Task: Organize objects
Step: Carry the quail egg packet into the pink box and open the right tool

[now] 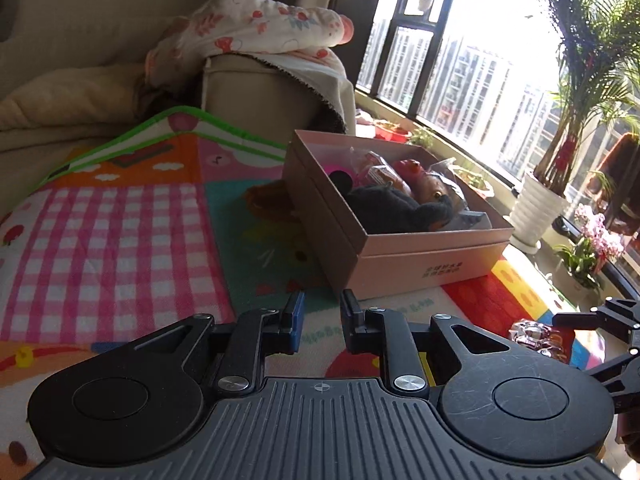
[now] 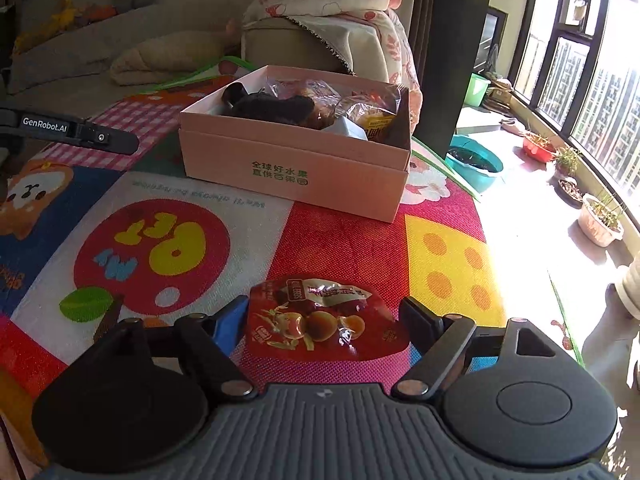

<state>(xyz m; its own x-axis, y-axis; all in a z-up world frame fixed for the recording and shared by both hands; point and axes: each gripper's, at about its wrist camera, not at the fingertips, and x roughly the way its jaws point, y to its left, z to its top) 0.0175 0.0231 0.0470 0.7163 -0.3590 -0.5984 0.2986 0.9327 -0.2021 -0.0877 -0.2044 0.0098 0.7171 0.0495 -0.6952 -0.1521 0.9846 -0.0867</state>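
In the left wrist view, the left gripper hangs over a colourful play mat; its jaws are drawn in as far as they go, with only a narrow strip of mat showing between the pads and nothing held. Beyond it, right of centre, a pink cardboard box sits on the mat, filled with a dark plush toy and several wrapped snacks. A brown object lies on the mat just beside the box's far left wall, too shadowed to identify. At the right edge, part of the right gripper shows near a shiny wrapped packet on the mat. A beige sofa draped with a floral blanket stands behind, and potted plants line the window on the right.

In the right wrist view, the right gripper has its jaws apart on either side of a red snack packet lying flat on the mat near the camera. The left pad looks to be at the packet's edge, while a gap remains at the right pad, so the packet is not clamped. The pink box stands farther back, centre, well apart from the packet. The left gripper's side enters from the left edge.
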